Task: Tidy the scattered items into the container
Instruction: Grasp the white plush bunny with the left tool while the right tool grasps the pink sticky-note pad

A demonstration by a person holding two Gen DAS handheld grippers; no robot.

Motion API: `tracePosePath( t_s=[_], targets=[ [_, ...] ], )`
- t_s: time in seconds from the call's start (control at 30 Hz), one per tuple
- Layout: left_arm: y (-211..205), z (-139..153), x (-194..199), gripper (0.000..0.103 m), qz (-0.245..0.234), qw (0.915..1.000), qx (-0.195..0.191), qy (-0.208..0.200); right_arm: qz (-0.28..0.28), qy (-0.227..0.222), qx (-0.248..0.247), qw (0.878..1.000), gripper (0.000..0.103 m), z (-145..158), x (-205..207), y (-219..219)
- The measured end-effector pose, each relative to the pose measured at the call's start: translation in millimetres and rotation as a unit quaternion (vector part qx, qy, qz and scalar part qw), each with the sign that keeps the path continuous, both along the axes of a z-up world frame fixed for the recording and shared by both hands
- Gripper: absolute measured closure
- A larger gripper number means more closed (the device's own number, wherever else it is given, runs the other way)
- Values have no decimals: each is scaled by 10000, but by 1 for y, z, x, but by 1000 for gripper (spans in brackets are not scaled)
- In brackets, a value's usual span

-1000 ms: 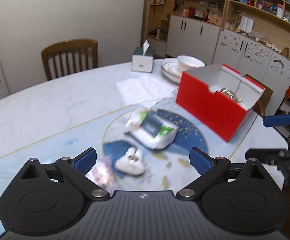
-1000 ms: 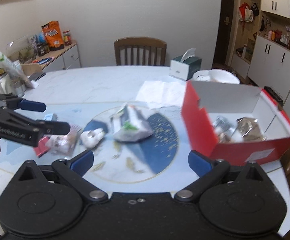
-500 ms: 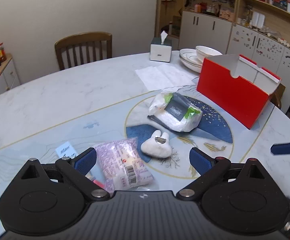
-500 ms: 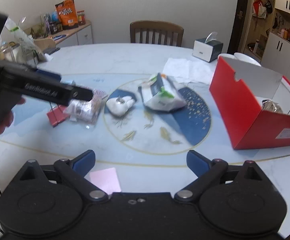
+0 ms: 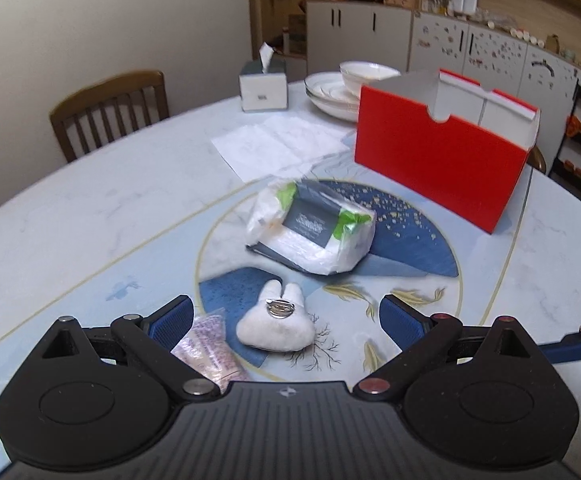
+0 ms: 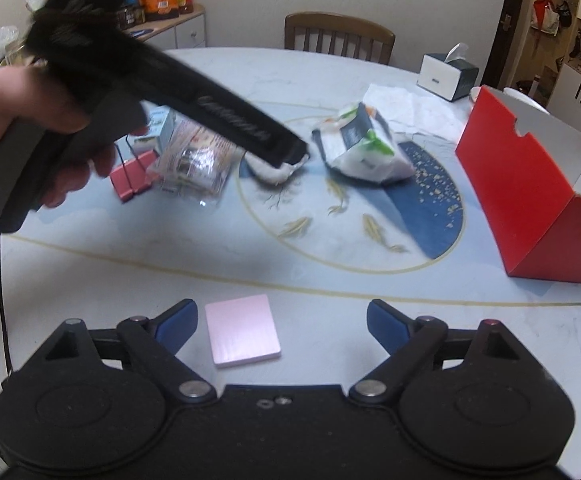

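1. the white rabbit-shaped plush (image 5: 275, 325) lay on the blue-and-gold medallion of the tabletop (image 5: 90, 216), its long axis running away from the left wrist camera, ears pointing toward the far side and a small metal clasp on its back facing up.
2. the left gripper (image 5: 286, 322) hung over it with its jaws wide, the plush between the blue pads but untouched; in the right wrist view its black body, held in a hand (image 6: 30, 120), covered most of the plush.
3. a clear packet with pink print (image 5: 210, 344) lay just beside the plush, partly under the left pad; the wrapped tissue pack (image 5: 314, 232) lay farther on, tilted, its long side slanting toward the red box (image 5: 442, 160).
4. the right gripper (image 6: 280, 326) pointed at a pink rectangular pad (image 6: 242, 336) flat on the tabletop, short edge toward the camera; its jaws were closing but open and not touching it.
5. a red clip-like item (image 6: 130, 178) and a small carton (image 6: 158, 128) lay beyond the packet.
6. progress, as a judgement: early to middle. the box's contents were hidden in both views, and at least six items remained out, none yet gripped.
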State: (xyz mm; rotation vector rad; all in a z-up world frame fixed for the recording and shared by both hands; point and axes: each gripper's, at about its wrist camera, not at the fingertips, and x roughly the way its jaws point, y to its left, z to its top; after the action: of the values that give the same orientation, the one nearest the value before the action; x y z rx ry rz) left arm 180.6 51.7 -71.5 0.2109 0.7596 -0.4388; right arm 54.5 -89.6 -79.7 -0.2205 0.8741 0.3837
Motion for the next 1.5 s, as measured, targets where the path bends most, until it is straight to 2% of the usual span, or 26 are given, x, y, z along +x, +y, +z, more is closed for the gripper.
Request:
tracePosePath(
  t_s=[0.27,0.43,0.57,0.83,0.93,1.07,1.27,1.5],
  targets=[
    [-9,-13,26,4,-38,9996,37,278,116,107,-97,9998,22,-9,0,8],
    [-10,-19,37,15,-70,9989,-4,459,187,137,-153,9996,27,-11,0,12],
    [-14,-26,41,26,-158,9980,68,603,247,144,-192,9994,31,-12,0,14],
    [-16,-35,46,33,-131,9969,193,755,283,218,-265,9990,42,-16,1,15],
    [-14,-36,48,40,-75,9964,188,818,306,233,-307,9988,45,-17,2,15],
    [-13,-37,48,44,-66,9964,199,824,316,270,-300,9987,50,-19,3,15],
    [-14,-38,48,57,-47,9965,237,806,355,273,-306,9985,55,-19,5,15],
    [-14,-38,46,59,-27,9969,239,746,334,312,-318,9984,63,-18,7,12]
  ],
)
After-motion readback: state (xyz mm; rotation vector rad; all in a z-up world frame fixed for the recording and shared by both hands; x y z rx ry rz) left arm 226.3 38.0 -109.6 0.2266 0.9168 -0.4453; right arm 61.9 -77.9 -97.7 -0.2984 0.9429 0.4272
